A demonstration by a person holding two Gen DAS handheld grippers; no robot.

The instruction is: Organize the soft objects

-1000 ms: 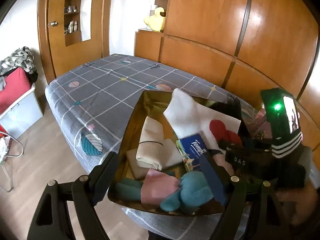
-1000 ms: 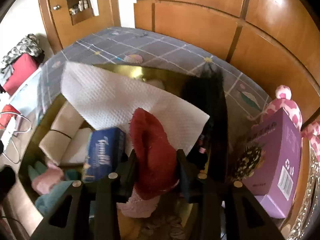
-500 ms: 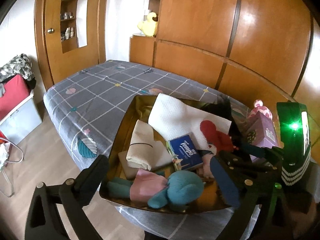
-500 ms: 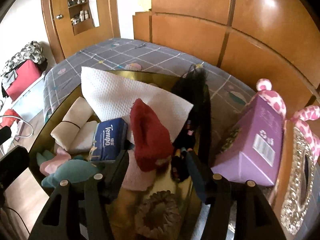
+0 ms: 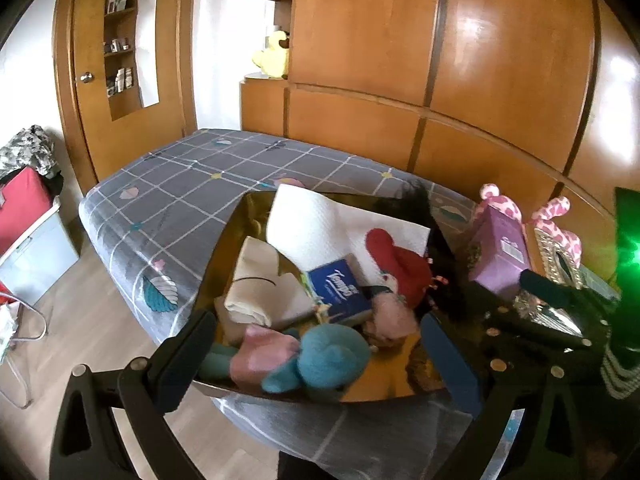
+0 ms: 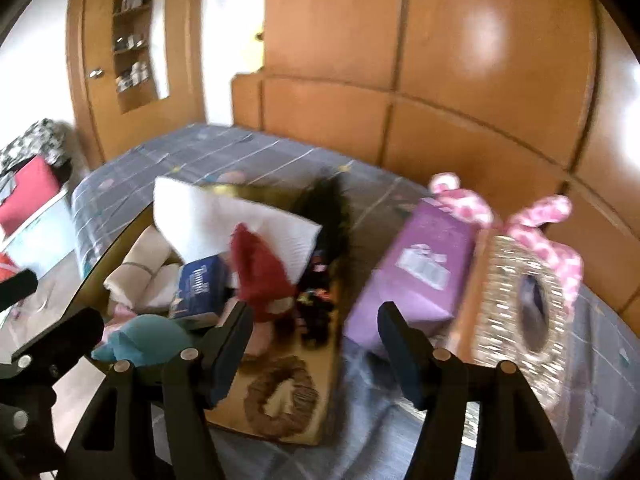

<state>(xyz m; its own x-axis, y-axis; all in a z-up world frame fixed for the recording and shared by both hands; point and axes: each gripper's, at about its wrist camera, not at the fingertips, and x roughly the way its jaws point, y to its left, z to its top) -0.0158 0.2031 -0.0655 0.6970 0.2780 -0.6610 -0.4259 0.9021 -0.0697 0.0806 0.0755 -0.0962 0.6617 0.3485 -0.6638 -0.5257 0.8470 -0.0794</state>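
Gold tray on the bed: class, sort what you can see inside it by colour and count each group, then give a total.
White: 1, paper towel
Cream: 1, folded cloth
Blue: 1, tissue pack
Red: 1, sock
Teal: 1, soft toy
Pink: 2, cloth, fluffy piece
Brown: 1, scrunchie
Black: 1, feathery piece
Total: 9

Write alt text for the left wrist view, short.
An open, empty left gripper hovers over a gold tray on a grey checked bed, the tray packed with soft items: a white paper towel, red sock, blue tissue pack and teal plush. A purple box stands to the right, before wooden wardrobes.
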